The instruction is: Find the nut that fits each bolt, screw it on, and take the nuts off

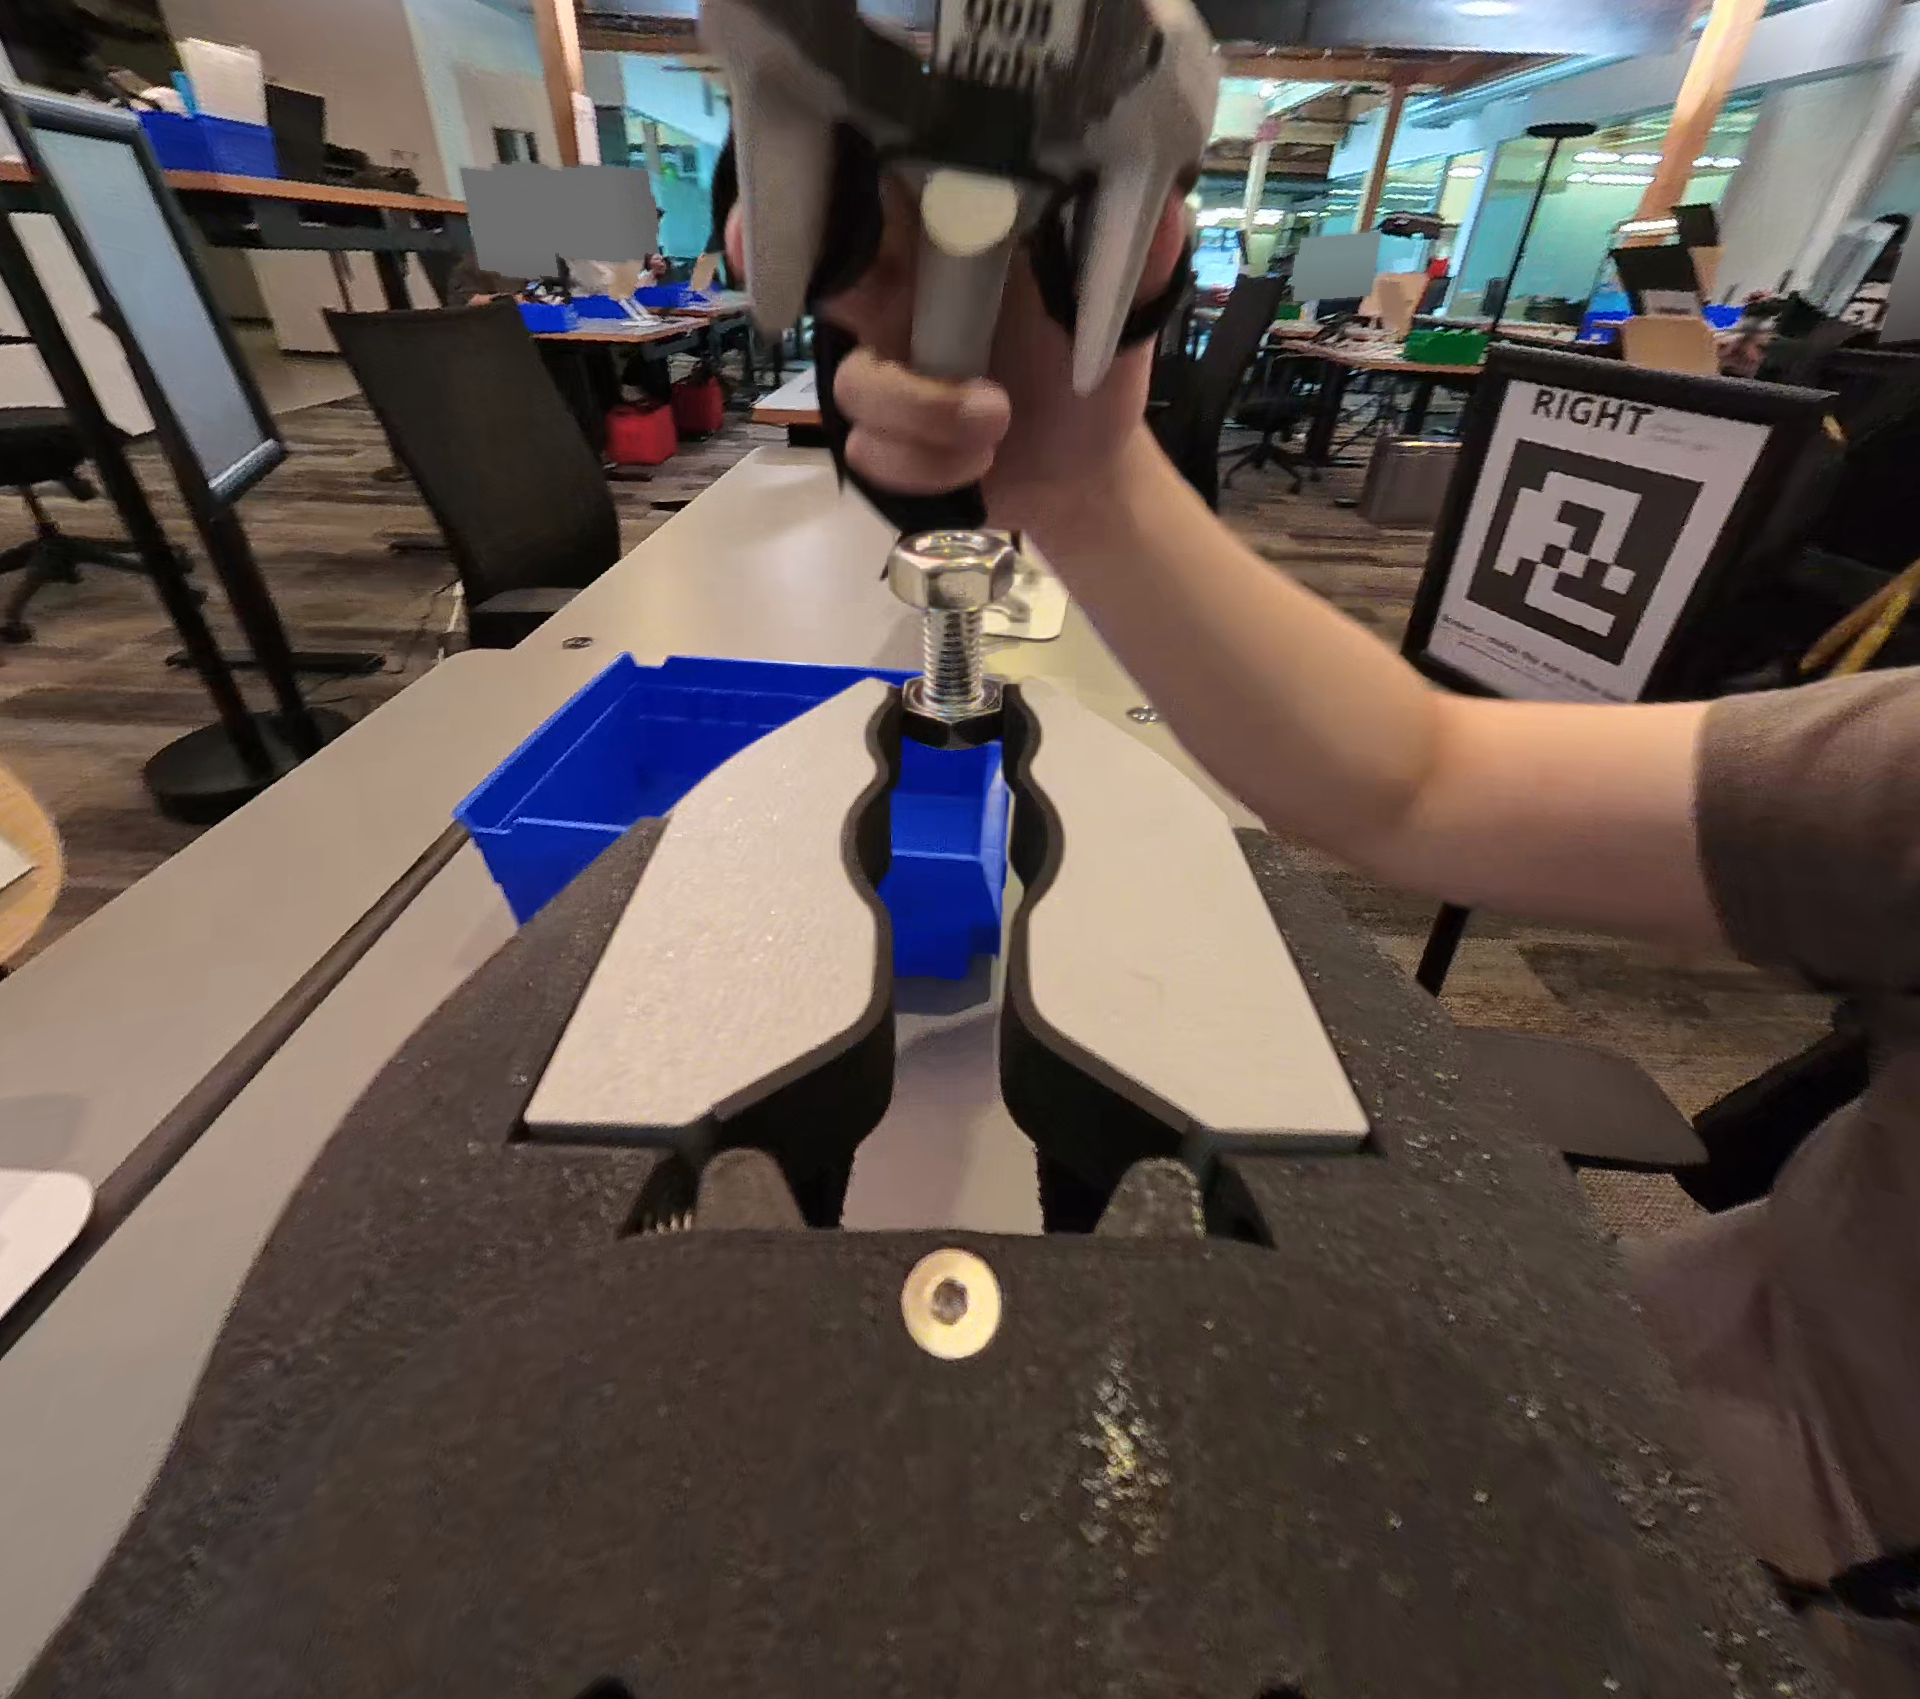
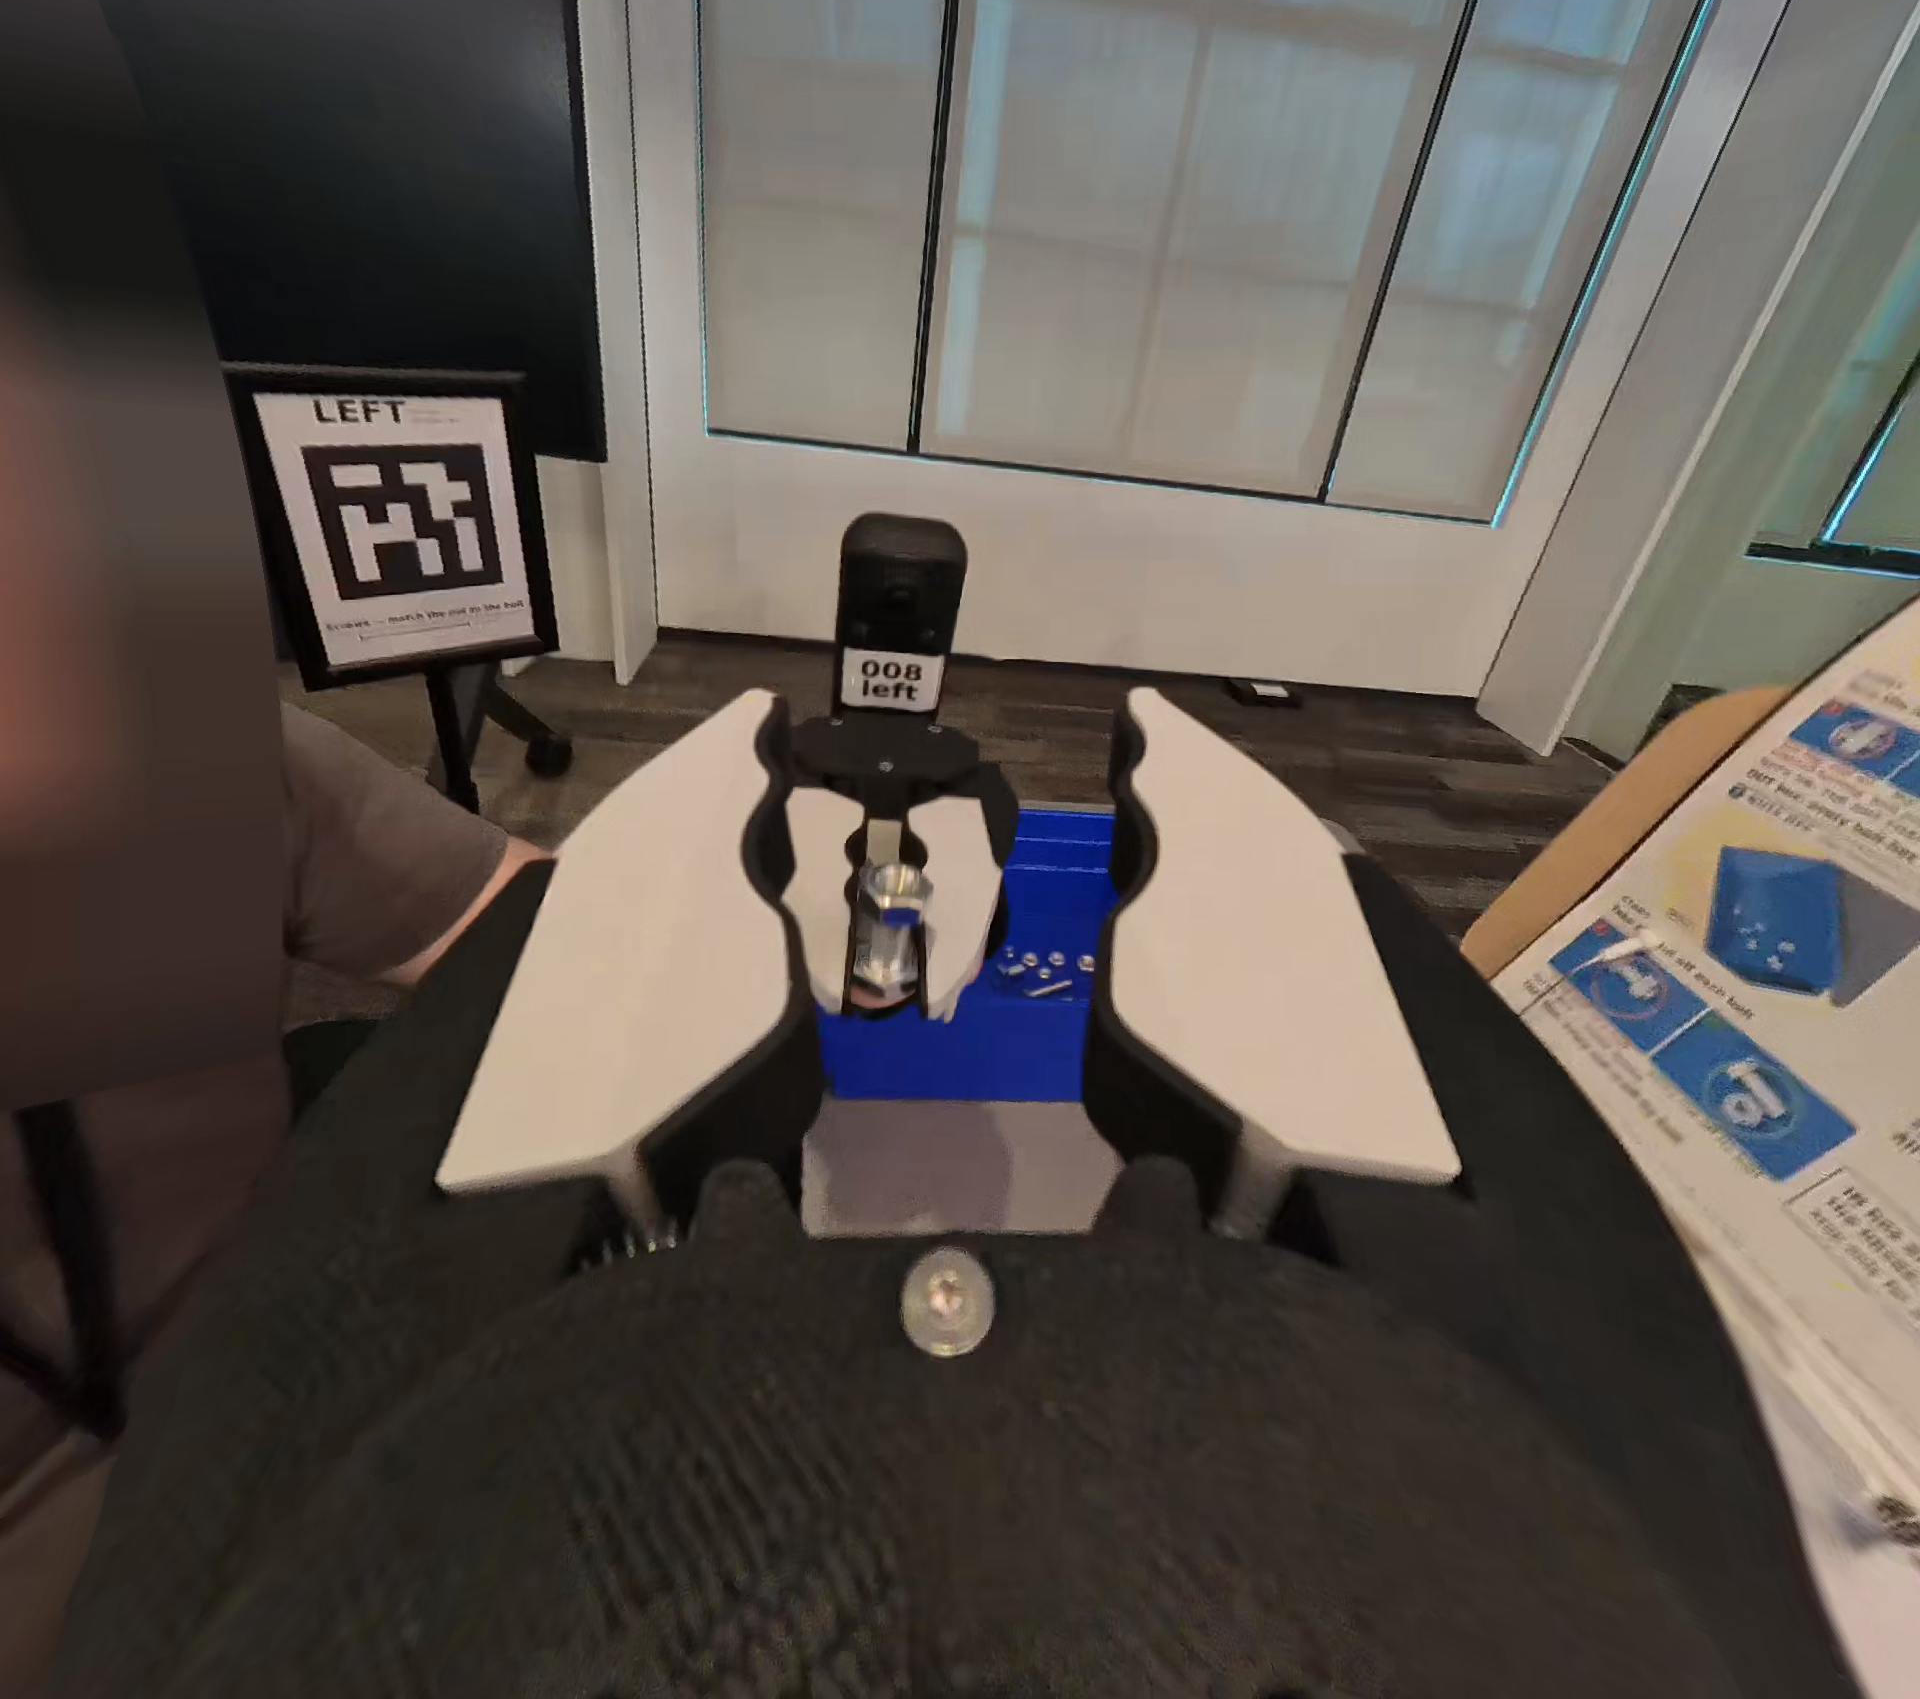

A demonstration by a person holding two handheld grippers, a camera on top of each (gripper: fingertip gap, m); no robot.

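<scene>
My left gripper [image 1: 951, 707] is shut on the hex head of a silver bolt [image 1: 951, 657] and holds it upright over the blue bin [image 1: 665, 745]. A silver nut [image 1: 951, 571] sits at the top of the threaded shaft. My right gripper [image 1: 932, 348] hangs open and blurred above the nut, apart from it, held by a hand. In the right wrist view my right gripper [image 2: 951, 702] is wide open and empty, looking down on the left gripper [image 2: 894, 1010], the bolt [image 2: 885, 948] and its nut [image 2: 894, 886]. Several loose nuts and bolts [image 2: 1039, 969] lie in the bin [image 2: 1049, 870].
The bin stands on a grey table [image 1: 727, 548]. A printed instruction sheet [image 2: 1766, 974] lies to the right. Framed marker signs stand at the sides [image 1: 1590, 537] [image 2: 400, 517]. A black chair [image 1: 478, 444] is beyond the table's left edge. A small metal bracket [image 1: 1034, 615] lies behind the bolt. One gripper's finger ends stand about 10 cm off the other's.
</scene>
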